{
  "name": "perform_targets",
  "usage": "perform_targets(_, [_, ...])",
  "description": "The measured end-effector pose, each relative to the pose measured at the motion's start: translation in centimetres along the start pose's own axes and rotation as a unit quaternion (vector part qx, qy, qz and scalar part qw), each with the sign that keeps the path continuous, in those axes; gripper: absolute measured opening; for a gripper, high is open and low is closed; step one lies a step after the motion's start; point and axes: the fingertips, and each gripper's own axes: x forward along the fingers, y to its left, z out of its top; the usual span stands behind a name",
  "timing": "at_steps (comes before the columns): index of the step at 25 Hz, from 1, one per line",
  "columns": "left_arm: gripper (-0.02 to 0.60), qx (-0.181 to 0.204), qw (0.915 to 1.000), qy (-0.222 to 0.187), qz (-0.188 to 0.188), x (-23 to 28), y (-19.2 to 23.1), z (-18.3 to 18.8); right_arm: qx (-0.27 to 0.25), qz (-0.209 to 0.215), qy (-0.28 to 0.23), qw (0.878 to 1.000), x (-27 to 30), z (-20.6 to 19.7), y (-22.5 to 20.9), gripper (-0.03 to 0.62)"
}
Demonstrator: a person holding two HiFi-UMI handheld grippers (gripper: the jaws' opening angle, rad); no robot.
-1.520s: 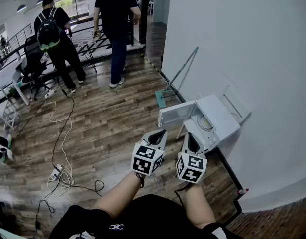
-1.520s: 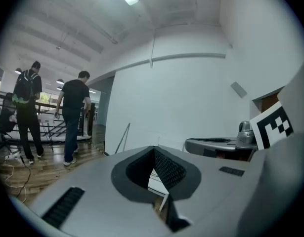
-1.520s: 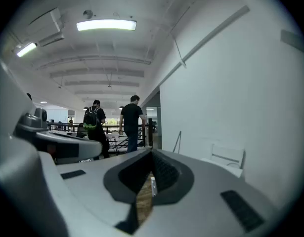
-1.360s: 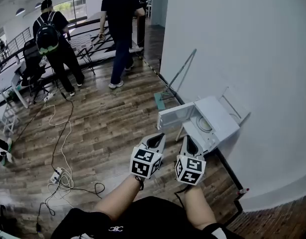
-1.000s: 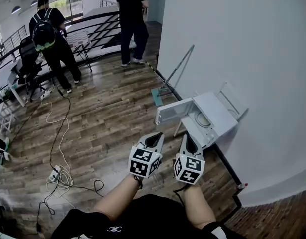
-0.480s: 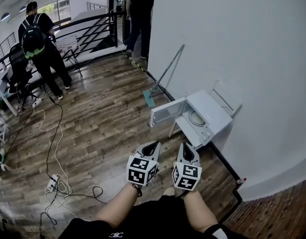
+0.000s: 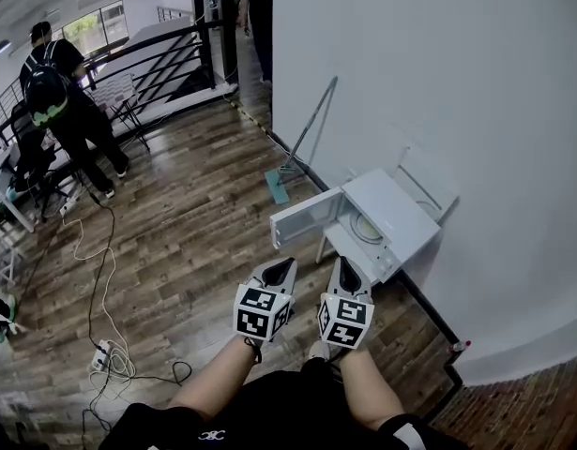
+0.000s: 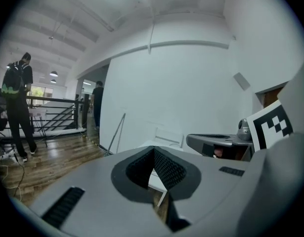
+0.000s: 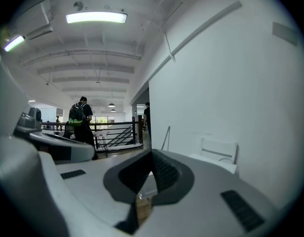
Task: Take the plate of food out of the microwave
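A white microwave [image 7: 391, 216] sits low against the white wall, its door [image 7: 305, 221] swung open to the left. Inside it lies a round pale plate [image 7: 366, 228]; whether food is on it is too small to tell. My left gripper [image 7: 281, 267] and right gripper [image 7: 345, 268] hover side by side short of the microwave, both shut and holding nothing. In the left gripper view the left gripper [image 8: 152, 149] points at the wall, with a bit of the microwave [image 8: 157, 180] showing through the gap. The right gripper [image 9: 152, 154] sees the microwave's top [image 9: 216, 161] ahead.
A mop [image 7: 302, 139] leans on the wall left of the microwave. A white rack [image 7: 424, 174] stands behind it. Cables and a power strip [image 7: 105, 352] lie on the wooden floor at left. A person with a backpack [image 7: 52, 92] stands by the railing [image 7: 166, 59].
The microwave has slid left and lower in the head view as I came nearer. The person in black walked off behind the wall corner. Both grippers stayed shut and sank slightly in the frame.
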Motion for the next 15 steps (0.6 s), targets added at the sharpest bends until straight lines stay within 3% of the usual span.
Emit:
perform_targets(9, [-0.009, -0.01, 0.9998, 0.013, -0.007, 12.8, -1.5, 2.1, -0.012, -0.005, 0.005, 1.0, 8.8, 1.7, -9.6, 0.014])
perform_targets(15, [-0.009, -0.043, 0.9987, 0.026, -0.001, 19.5, -1.6, 1.2, -0.021, 0.008, 0.025, 0.999, 13.8, 1.1, -13.9, 0.014])
